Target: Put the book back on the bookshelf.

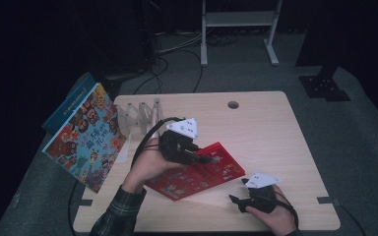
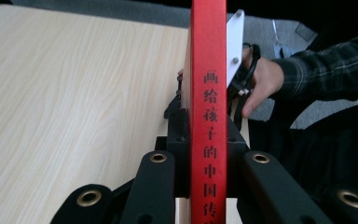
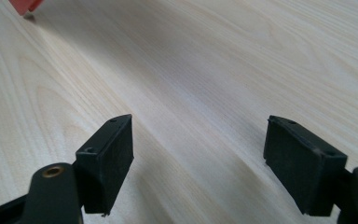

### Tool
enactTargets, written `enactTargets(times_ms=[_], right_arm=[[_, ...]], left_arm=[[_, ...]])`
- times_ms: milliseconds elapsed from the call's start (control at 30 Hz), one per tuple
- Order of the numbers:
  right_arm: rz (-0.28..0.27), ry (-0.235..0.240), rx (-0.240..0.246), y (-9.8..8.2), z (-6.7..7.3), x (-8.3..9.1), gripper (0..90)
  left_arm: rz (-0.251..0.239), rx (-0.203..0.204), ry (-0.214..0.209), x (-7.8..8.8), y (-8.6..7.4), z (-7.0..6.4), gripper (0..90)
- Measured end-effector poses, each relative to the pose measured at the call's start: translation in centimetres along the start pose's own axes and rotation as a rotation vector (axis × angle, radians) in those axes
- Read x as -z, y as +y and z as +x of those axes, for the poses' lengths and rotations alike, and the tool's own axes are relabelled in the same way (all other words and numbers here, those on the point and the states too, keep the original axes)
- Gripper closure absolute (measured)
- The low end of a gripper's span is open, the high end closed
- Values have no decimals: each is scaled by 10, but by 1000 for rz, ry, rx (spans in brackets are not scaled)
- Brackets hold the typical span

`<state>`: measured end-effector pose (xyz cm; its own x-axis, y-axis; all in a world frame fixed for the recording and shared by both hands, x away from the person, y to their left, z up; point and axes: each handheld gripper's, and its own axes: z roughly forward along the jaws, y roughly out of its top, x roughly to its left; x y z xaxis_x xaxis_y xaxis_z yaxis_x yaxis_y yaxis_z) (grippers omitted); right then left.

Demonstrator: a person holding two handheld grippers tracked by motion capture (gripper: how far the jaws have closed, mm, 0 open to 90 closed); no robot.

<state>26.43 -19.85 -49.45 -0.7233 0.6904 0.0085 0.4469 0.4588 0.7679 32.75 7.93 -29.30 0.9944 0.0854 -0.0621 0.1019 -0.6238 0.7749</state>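
Note:
A red picture book [image 1: 202,174] lies tilted over the middle of the wooden table [image 1: 270,132], one edge raised. My left gripper [image 1: 204,158] is shut on that raised edge. In the left gripper view the book's red spine [image 2: 208,70] with black characters stands upright between the black jaws of the left gripper [image 2: 208,135]. My right gripper [image 1: 234,199] rests low near the table's front edge, just right of the book and apart from it. In the right gripper view the right gripper [image 3: 200,163] is open over bare wood, with a red book corner [image 3: 25,4] far off.
A colourful picture book [image 1: 86,137] leans at the table's left edge, a dark blue one behind it. A clear zigzag book rack [image 1: 140,115] stands at the back left. A cable hole [image 1: 233,104] sits at the back. A white frame [image 1: 238,19] stands on the floor beyond.

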Motion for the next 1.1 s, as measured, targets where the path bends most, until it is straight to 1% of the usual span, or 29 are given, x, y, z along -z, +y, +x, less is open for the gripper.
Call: enactTargets(times_ms=[67,100,133,167,233,267,333,433,467,500,667,733,767,933,1100], right_arm=[[5,-4,-5,0,0,-1,234],[9,-6,2,-1,-1,-1,235],[9,-9,3,-1,-2,-1,235],[10,-11,3,-1,-2,-1,235],[13,-19,4,-1,-4,-1,236],[15,-18,0,-1,-4,-1,236],[16,-23,0,-1,-5,-2,236],[23,-26,-2,-2,-5,-2,236],[25,-29,6,-2,-6,-3,236],[25,-28,0,-2,-6,-3,236],[36,-34,3,-3,-7,-5,236],[38,-36,1,-3,-7,-5,237],[38,-36,1,-3,-7,-5,238],[43,-40,-1,-3,-7,-6,238],[43,-43,-3,-4,-8,-6,238]], left_arm=[[-32,11,8,6,-3,0,797],[-53,19,14,9,-5,-1,797],[-55,15,13,12,-6,0,798],[-78,30,13,15,-8,0,798],[-99,40,12,20,-12,2,798],[-119,43,15,23,-14,2,798],[-146,45,19,28,-18,2,798],[-187,50,36,37,-24,0,797],[-201,48,39,40,-26,-1,798],[-212,47,40,43,-28,-2,798],[-280,60,50,60,-39,-4,798],[-293,65,57,66,-43,-5,797],[-306,69,64,69,-46,-6,798],[-340,90,100,87,-59,-8,797],[-359,112,144,106,-72,-12,798]])
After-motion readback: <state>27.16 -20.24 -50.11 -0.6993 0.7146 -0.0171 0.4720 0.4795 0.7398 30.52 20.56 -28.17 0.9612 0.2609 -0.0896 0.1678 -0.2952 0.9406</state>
